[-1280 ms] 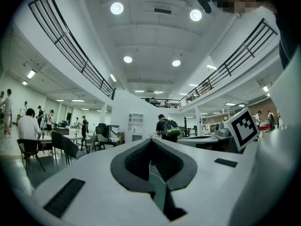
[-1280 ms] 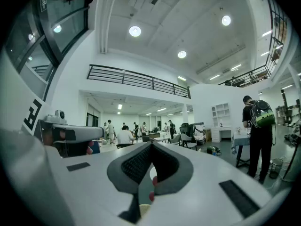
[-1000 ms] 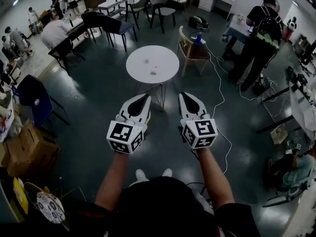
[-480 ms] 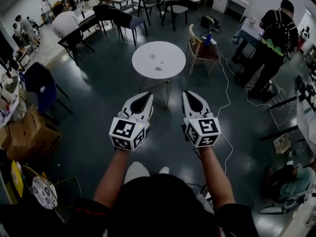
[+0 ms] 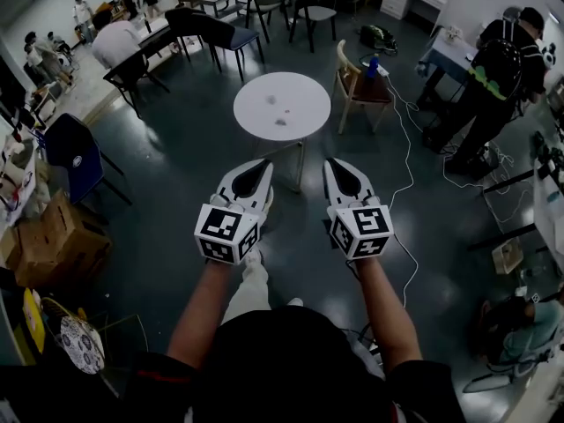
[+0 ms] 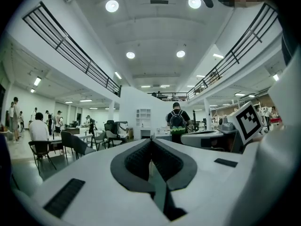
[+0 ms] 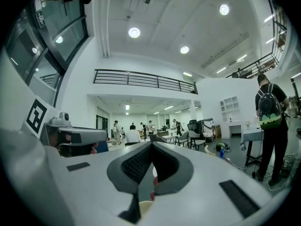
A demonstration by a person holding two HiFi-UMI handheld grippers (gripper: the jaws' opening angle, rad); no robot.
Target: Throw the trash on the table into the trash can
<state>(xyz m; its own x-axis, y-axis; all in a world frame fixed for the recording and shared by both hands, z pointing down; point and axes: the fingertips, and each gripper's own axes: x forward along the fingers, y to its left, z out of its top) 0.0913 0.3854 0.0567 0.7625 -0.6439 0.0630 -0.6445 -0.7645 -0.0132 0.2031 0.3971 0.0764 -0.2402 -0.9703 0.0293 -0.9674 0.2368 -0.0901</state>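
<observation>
A round white table (image 5: pixel 304 95) stands ahead of me on the dark floor. Two small bits of trash lie on it, one (image 5: pixel 272 100) near the middle and one (image 5: pixel 282 121) closer to me. My left gripper (image 5: pixel 262 165) and right gripper (image 5: pixel 335 163) are held side by side at waist height, short of the table, pointing toward it. Both are shut with nothing between the jaws, as the left gripper view (image 6: pixel 151 142) and right gripper view (image 7: pixel 151 145) confirm. No trash can shows in any view.
A wooden chair (image 5: pixel 357 91) with a blue bottle stands right of the table. A person with a backpack (image 5: pixel 498 69) stands at the far right, with cables (image 5: pixel 401 192) across the floor. Dark chairs (image 5: pixel 207 38) and seated people are behind; cardboard boxes (image 5: pixel 53 249) sit left.
The table has come slightly nearer in the head view as I walk toward it; a leg now steps forward below the left gripper. Both grippers stay shut and level.
</observation>
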